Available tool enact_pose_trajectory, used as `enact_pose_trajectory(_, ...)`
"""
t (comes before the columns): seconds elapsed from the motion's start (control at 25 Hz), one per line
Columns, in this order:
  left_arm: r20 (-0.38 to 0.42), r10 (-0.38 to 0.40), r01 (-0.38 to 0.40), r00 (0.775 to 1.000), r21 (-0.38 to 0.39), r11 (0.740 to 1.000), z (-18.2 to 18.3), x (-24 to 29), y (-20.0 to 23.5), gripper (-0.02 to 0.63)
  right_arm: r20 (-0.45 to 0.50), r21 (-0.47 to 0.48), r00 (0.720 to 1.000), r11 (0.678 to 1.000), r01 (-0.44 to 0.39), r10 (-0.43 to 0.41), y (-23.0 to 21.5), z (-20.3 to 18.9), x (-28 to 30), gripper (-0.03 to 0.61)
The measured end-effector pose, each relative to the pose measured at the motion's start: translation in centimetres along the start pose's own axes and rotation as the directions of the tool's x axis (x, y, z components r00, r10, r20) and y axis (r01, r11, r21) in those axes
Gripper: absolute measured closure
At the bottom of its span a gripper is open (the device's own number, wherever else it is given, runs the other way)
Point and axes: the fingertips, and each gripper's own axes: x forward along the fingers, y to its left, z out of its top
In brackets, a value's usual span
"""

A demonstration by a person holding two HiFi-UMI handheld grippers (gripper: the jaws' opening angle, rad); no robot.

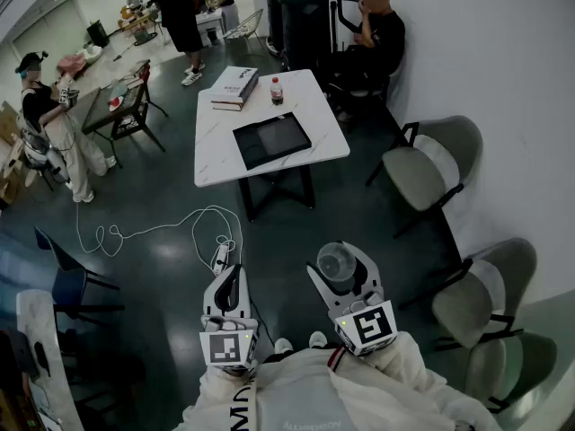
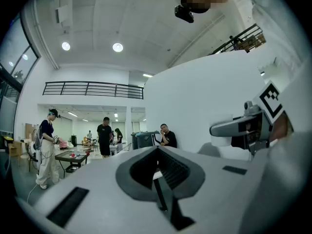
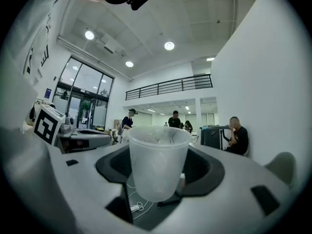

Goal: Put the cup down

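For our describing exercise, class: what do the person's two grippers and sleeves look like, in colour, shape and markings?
The left gripper and right gripper both have pale grey shells that taper forward, with dark lining inside the jaws. Each carries a white cube printed with black square markers. The sleeves are white, with a red and dark striped band near the right gripper's cube.

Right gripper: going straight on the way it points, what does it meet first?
Nothing close. The right gripper, shut on the clear plastic cup, points level over dark floor toward the white marble-topped table. That table is first in line, though the gripper may pass above it.
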Motion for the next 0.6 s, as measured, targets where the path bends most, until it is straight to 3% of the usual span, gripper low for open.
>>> enact_pose_trajectory(0.6, 0.0, -0.005, 0.005, 1.0, 0.004, 1.0, 0.4, 0.9, -1.4, 0.604, -0.004, 0.003, 1.0, 1.0, -0.009, 0.009, -1.0, 0.0, -0.5, 0.295)
